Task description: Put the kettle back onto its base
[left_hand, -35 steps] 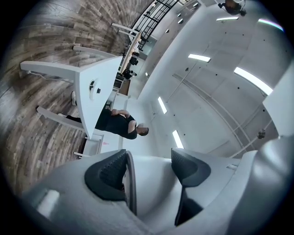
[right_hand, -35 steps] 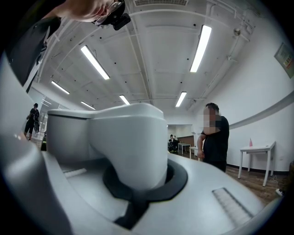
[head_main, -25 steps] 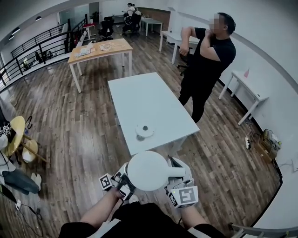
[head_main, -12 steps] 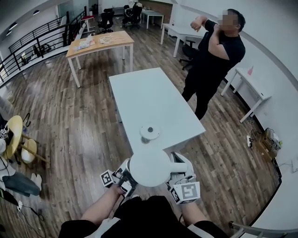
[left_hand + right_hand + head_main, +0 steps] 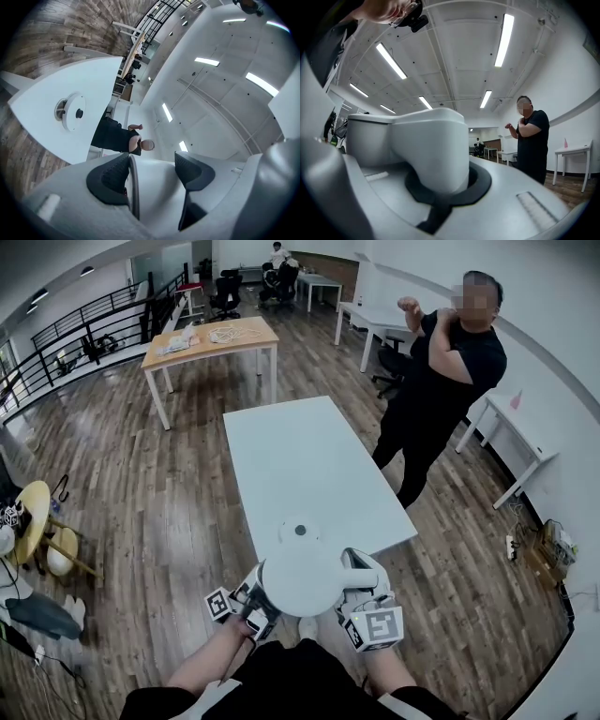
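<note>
My right gripper [image 5: 354,570] clamped on kettle [image 5: 300,582] handle; left gripper [image 5: 253,589] pinching kettle's rim opposite. Kettle in air at table [image 5: 309,446] near edge, just short of base [image 5: 300,532]. Step: carry-over. Next: centre above base, lower level. No readable writing, only square markers.

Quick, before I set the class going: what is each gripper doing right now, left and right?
Left gripper: jaws apart against the kettle; whether it grips cannot be told.
Right gripper: closed on the kettle's handle.
</note>
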Motion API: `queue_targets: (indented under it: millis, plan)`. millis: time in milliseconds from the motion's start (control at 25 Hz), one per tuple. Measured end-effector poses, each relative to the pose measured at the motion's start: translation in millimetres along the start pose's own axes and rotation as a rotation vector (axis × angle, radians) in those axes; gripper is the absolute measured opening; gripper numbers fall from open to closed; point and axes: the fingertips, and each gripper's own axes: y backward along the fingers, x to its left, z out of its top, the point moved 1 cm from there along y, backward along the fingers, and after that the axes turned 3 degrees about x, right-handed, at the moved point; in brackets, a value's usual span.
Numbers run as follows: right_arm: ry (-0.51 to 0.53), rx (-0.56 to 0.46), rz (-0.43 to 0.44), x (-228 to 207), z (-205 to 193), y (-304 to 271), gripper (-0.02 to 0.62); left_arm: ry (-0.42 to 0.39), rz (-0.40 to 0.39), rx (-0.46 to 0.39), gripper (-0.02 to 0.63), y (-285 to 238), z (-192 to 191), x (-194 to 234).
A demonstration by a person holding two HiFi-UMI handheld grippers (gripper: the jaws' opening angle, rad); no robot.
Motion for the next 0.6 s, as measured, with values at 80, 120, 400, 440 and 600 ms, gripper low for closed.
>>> queue_targets:
  millis: [80,120,400,440,600]
  plan:
    - [0.001,-0.003,0.015,-12.6,-1.8,-11.1,0.006,-0.006,0.001,-0.012,0.308,-10.8,4.8,9.5]
    - [0.003,-0.006,0.022,-19.5,-2.1,-17.8,0.006,-0.010,0.000,-0.016,0.308,-18.2,8.2,14.1]
    - [0.011,-0.028,0.060,-68.6,-3.2,-66.0,0.006,-0.020,-0.021,-0.042,0.308,-73.4,31.1,43.8]
    - [0.011,-0.030,0.067,-74.8,-4.1,-70.5,0.006,-0.025,-0.022,-0.047,0.308,-79.1,32.7,47.5]
    - [0.001,-0.040,0.102,-93.0,-7.6,-82.8,0.006,-0.042,-0.020,-0.065,0.308,-95.4,36.5,56.6]
